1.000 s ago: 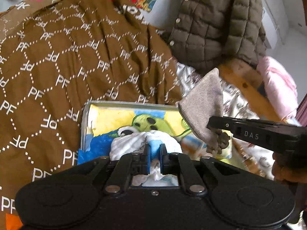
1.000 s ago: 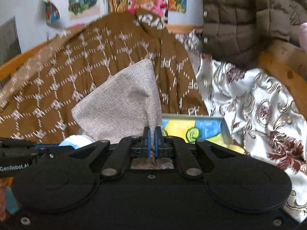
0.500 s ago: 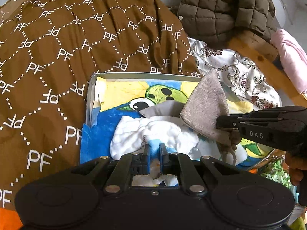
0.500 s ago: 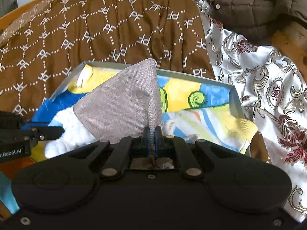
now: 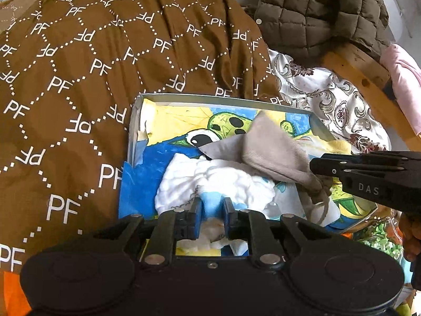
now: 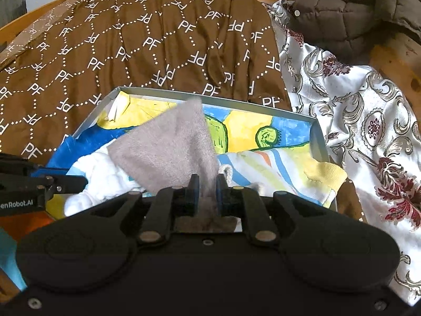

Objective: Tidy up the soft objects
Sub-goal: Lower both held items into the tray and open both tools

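A: Now, nearest first. Left gripper (image 5: 212,212): jaws a little apart where half a second ago they were nearly together, with blue-and-white cloth between them. Whether they pinch the white fleecy cloth (image 5: 210,181) or have let it go, I cannot tell.

B: Right gripper (image 6: 205,192)?

A: Jaws also wider than before, a gap showing on either side of the grey woven pouch (image 6: 168,147) that runs between them. Looks like a release under way. The pouch has come down: a second ago it hung above the bedding, now it leans across the white cloth inside the tray (image 5: 210,98). Its drawstring (image 6: 226,171) shows just beside the right finger.

B: Anything else in the tray?

A: A striped yellow-edged cloth (image 6: 289,173) at the right side, spilling over the wall; painted paper lining (image 6: 244,129) underneath.

B: Beyond that?

A: Brown PF-print quilt (image 5: 79,79), floral satin sheet (image 6: 355,105), quilted jacket (image 5: 315,10) on the wooden bed rail (image 5: 368,79).

B: Meaning?

A: Both soft pieces sit in the tray; my judgement, placement is nearly done and withdrawal comes next.
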{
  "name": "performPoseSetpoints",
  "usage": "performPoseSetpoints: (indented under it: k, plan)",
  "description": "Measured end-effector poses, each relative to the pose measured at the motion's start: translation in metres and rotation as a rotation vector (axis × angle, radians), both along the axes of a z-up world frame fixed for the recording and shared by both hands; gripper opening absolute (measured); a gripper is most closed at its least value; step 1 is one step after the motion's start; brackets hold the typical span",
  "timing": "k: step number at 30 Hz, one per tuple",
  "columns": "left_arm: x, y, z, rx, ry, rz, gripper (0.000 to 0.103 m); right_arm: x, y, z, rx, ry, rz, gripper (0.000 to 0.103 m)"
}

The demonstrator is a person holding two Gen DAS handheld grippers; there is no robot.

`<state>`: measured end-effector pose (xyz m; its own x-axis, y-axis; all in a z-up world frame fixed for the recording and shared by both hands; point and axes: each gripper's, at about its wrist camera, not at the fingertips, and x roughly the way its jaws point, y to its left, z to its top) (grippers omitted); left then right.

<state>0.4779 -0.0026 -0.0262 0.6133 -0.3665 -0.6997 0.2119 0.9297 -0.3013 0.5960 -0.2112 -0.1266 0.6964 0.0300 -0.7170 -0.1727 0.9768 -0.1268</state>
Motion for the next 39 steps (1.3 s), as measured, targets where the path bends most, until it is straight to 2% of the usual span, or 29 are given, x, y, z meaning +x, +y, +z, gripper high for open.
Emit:
performPoseSetpoints:
  k: [9, 13, 25, 29, 39]
  plan:
    - [-0.006, 0.002, 0.012, 0.009, -0.021, 0.010, 0.023, -0.022, -0.005, 0.028, 0.027, -0.049, 0.011, 0.031]
    - [-0.010, 0.001, 0.017, 0.015, -0.027, 0.010, 0.023, -0.032, -0.006, 0.042, 0.030, -0.067, 0.011, 0.036]
    - [-0.021, 0.001, 0.037, -0.005, -0.078, 0.042, 0.040, -0.072, -0.021, 0.084, 0.036, -0.143, 0.000, 0.054]
    - [-0.022, 0.002, 0.040, -0.008, -0.087, 0.050, 0.042, -0.085, -0.022, 0.098, 0.024, -0.169, -0.003, 0.058]
    - [-0.022, 0.004, 0.045, -0.024, -0.101, 0.071, 0.047, -0.103, -0.014, 0.123, 0.012, -0.205, -0.010, 0.064]
